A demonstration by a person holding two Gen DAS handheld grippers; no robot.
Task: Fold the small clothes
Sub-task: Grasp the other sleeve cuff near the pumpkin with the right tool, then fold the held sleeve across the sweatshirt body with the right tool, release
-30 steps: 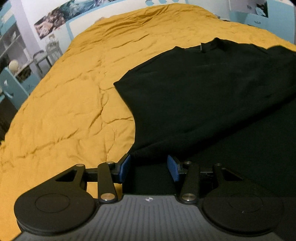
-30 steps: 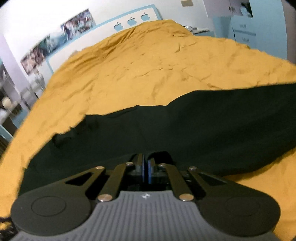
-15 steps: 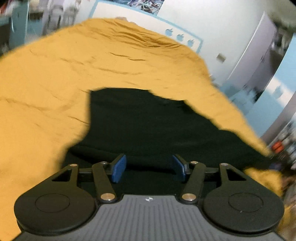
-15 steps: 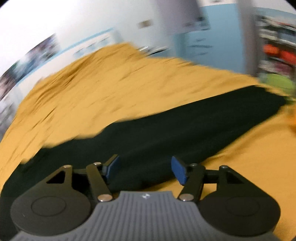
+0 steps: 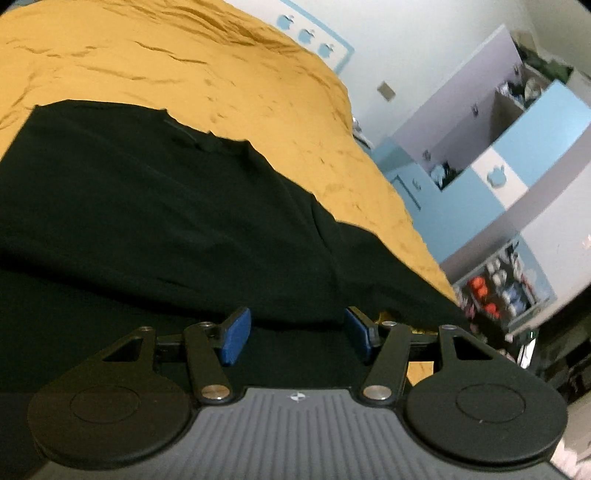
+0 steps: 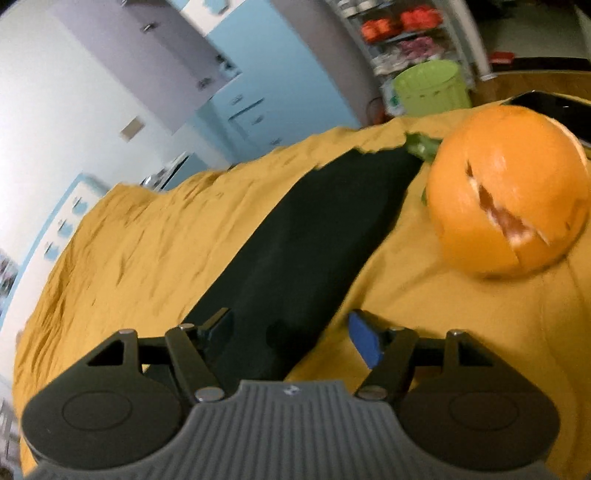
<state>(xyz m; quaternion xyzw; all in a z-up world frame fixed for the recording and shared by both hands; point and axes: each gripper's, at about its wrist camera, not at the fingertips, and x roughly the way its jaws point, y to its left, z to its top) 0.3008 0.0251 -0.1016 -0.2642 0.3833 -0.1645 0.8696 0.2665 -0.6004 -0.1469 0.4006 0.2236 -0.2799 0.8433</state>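
A black garment (image 5: 155,206) is lying spread flat on the bed's mustard-yellow bedspread (image 5: 155,62), its collar edge pointing toward the far side of the bed. The left claw (image 5: 295,334) is hovering low over the near hem with its blue pads (image 5: 234,332) spread wide, nothing pinched between them. In the right wrist view the same garment (image 6: 306,243) is showing as a long dark strip running away across the bedspread (image 6: 147,240). The right claw (image 6: 291,334) is also gaping open and empty, its left finger sitting over the cloth and its right blue pad (image 6: 364,341) over bare yellow fabric. Just beside the strip's far end, an orange pumpkin-shaped cushion (image 6: 506,192) with a cut-out face is resting on the bed, crowding that corner. Behind it a green bin (image 6: 430,85) is standing on the floor by a shelf rack (image 6: 402,33) of orange items. Blue and lilac cabinets (image 5: 491,147) are lining the wall beyond the bed.
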